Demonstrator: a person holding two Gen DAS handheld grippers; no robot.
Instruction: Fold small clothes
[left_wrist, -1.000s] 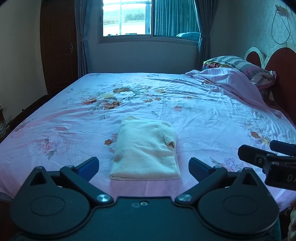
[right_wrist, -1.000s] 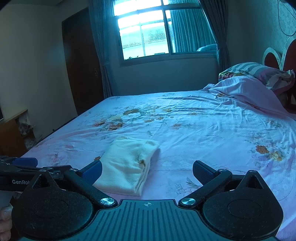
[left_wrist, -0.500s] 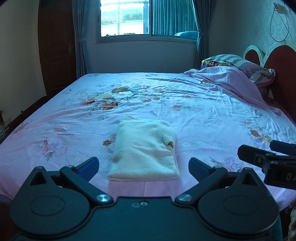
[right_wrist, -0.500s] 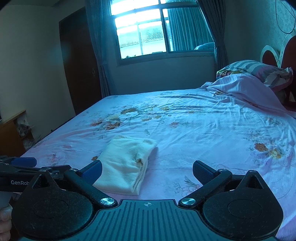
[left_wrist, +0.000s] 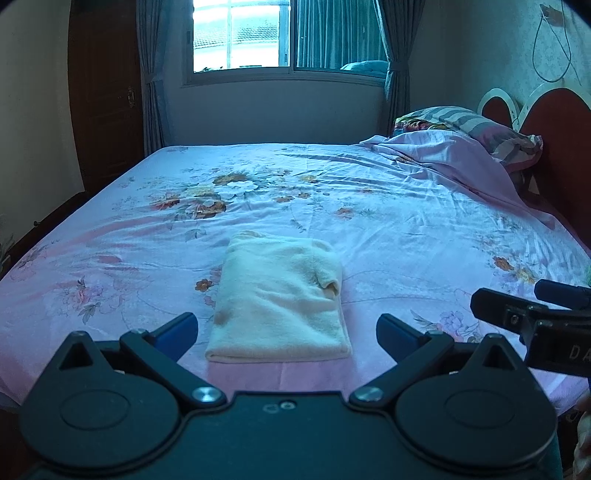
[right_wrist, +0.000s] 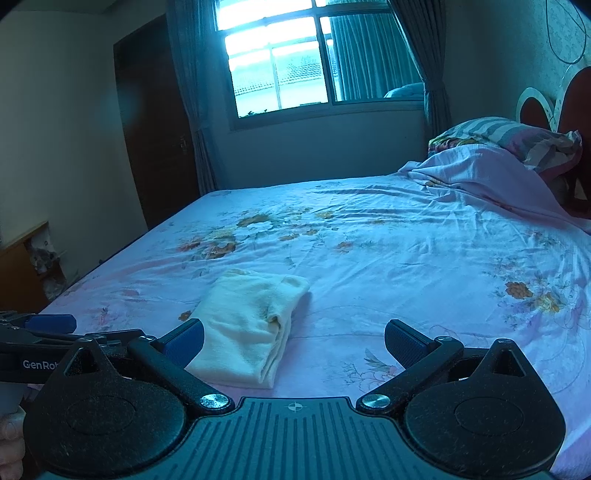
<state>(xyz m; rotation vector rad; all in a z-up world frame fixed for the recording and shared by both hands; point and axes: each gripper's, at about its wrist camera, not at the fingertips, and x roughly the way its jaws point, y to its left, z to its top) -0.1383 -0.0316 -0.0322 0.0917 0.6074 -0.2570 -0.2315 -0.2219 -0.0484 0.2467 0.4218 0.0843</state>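
Folding stage, as I read it from my two grippers: the cream garment lies on the bed as a compact, layered rectangle, its edges roughly squared and one small cuff-like opening showing at its 3 o'clock side; I judge the fold complete or nearly so — at most a tidying press or a move to a stack is left, and I see no other loose garment waiting. My left gripper hangs just short of the garment's near edge, jaws spread wide and holding nothing; the garment sits at 12 o'clock between its fingers, untouched. My right gripper is likewise spread and empty; the garment lies toward 10 o'clock from it, close to its left finger.

Surface and room: a pink floral sheet, lightly creased; a rumpled cover and striped pillow at 2 o'clock by the red headboard; a curtained window at 12 o'clock; a dark door at 10 o'clock — the light is dim and bluish.
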